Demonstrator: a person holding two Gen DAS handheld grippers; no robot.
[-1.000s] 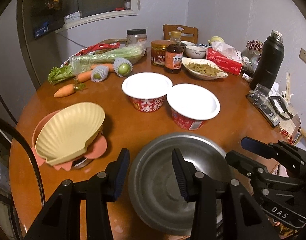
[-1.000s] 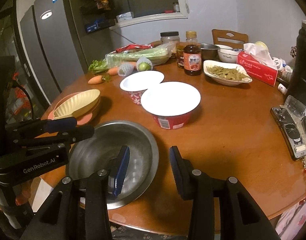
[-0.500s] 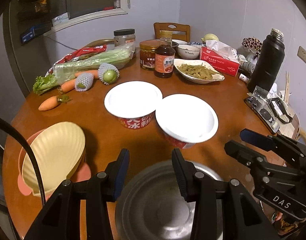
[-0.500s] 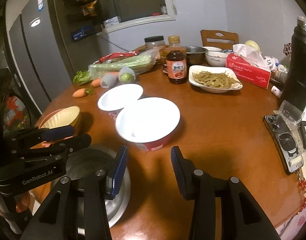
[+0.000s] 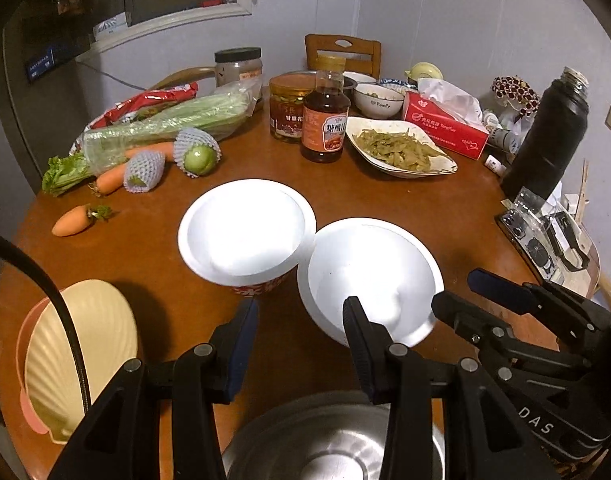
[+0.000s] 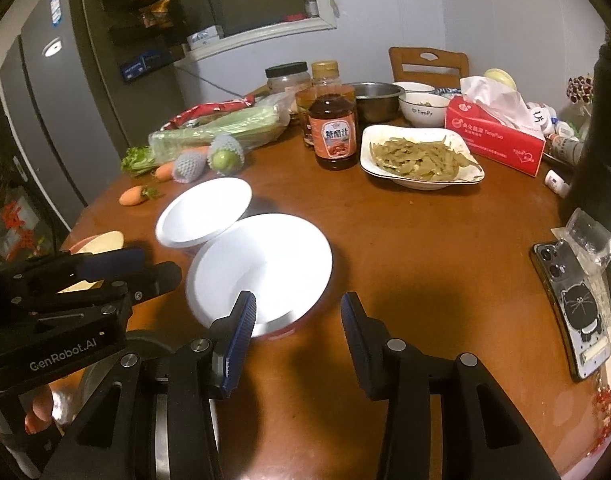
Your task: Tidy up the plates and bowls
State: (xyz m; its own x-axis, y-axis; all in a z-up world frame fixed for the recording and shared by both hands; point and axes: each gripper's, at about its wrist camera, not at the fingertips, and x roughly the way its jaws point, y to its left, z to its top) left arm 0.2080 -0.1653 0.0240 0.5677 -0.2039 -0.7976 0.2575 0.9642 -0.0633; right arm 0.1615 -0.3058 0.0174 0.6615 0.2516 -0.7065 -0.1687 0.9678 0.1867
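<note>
Hovering over a crowded round bench, both grippers empty, fingers part-way apart.

Left gripper (image 5: 301,344), marked "GenRobot.AI" on its side, has bare wood between its fingers; right gripper (image 6: 297,332), marked "DAS", sits with its left finger over the nearer white bowl (image 6: 261,268), not touching it that can be told. That bowl touches the farther white bowl (image 5: 245,230), which shows red print on its wall. A steel bowl (image 5: 333,440) lies at the near edge; a shell-shaped yellow plate (image 5: 81,356) rests on a pink one at left. Behind: a sauce bottle (image 6: 332,136) with a Chinese label, a ceramic bowl (image 6: 423,110) reading "Family", and a red tissue box (image 6: 497,140).
</note>
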